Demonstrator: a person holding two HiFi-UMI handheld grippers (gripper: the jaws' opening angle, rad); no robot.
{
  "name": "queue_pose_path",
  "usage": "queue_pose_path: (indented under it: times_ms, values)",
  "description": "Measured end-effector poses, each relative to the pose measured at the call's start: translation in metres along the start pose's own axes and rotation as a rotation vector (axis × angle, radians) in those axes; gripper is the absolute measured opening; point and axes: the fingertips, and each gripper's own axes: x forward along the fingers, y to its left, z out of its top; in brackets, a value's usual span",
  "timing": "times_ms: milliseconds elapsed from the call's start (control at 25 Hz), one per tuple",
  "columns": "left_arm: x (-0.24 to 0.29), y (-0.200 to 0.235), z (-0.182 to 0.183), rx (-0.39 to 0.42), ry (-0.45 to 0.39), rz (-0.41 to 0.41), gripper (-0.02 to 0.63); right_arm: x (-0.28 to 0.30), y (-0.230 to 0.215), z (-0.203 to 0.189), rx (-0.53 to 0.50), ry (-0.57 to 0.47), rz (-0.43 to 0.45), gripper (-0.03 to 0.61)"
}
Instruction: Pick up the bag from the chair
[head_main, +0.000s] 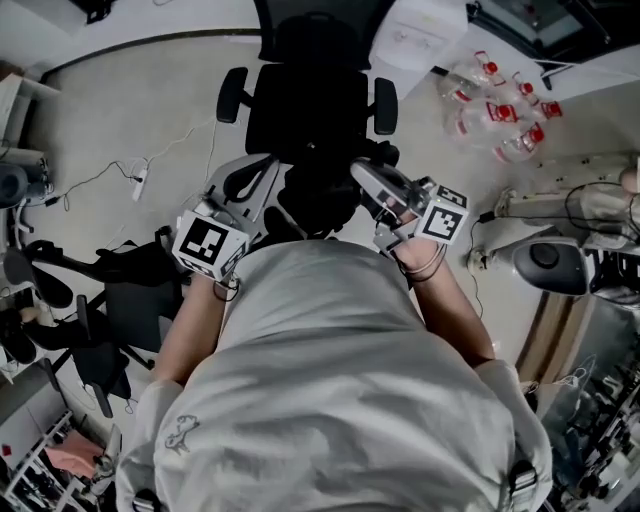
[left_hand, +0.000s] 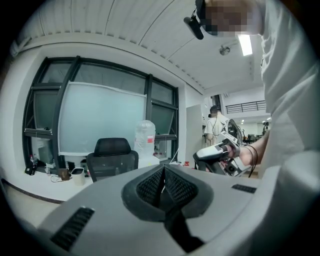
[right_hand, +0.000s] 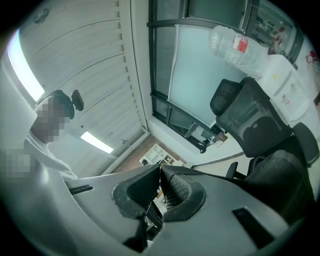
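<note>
Black on black makes the target hard to read. A dark, wrinkled lump on the seat of the office chair (head_main: 306, 110) is taken to be the bag (right_hand: 279, 182). From the head view it merges with the seat, so its outline and any handle cannot be made out.

Progress: not yet picked up.
- The person stands just in front of the chair with a gripper on either side of its near edge.
- Left gripper (left_hand: 162, 172): jaws pressed together, pads meeting along one line, nothing between them.
- Right gripper (right_hand: 160, 172): jaws likewise closed and empty. It points up past the chair's backrest, not at the seat.
- Neither gripper touches the bag as far as any view shows.
- Judged still to do: aim at the bag, open the jaws, close on a strap or fold, and lift it clear of the seat.

Writing and labels:
- A big clear water jug (left_hand: 145, 136) behind the chair carries a red label, its print too small to read.
- A cluster of clear bottles (head_main: 495, 112) on the floor, to the right of the chair, has red labels and caps, also unreadable.
- Each marker cube (head_main: 210, 245) shows black-and-white square patterns, no words.
- A paper sheet (head_main: 420, 35) lies right of the headrest, with faint marks that are not legible.
</note>
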Motion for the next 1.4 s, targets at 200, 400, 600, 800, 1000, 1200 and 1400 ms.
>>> queue_pose_path:
  times_ms: [200,400,600,800,1000,1200,1400]
  values:
    - [-0.006,-0.041,-0.005,0.0,0.018,0.024,0.012,-0.032,0.008,-0.006,0.008,0.014,0.012,0.035]
    - [-0.013,-0.072,-0.008,0.009,0.038,0.045,0.012,-0.062,0.01,-0.01,0.027,0.015,0.005,0.035]
    - [-0.026,-0.083,-0.008,0.025,0.042,0.05,0.012,-0.08,0.015,-0.019,0.027,0.01,-0.022,0.034]
    - [-0.042,-0.084,-0.009,0.032,0.036,0.032,0.012,-0.086,0.025,-0.028,0.006,-0.013,-0.043,0.034]
    - [-0.054,-0.085,-0.008,0.035,0.021,-0.014,0.012,-0.086,0.034,-0.037,0.005,-0.055,-0.084,0.034]
    - [-0.076,-0.083,-0.008,0.045,0.021,-0.063,0.012,-0.082,0.051,-0.046,-0.021,-0.1,-0.114,0.034]
    - [-0.104,-0.082,-0.007,0.054,0.004,-0.094,0.012,-0.072,0.068,-0.065,-0.022,-0.13,-0.147,0.034]
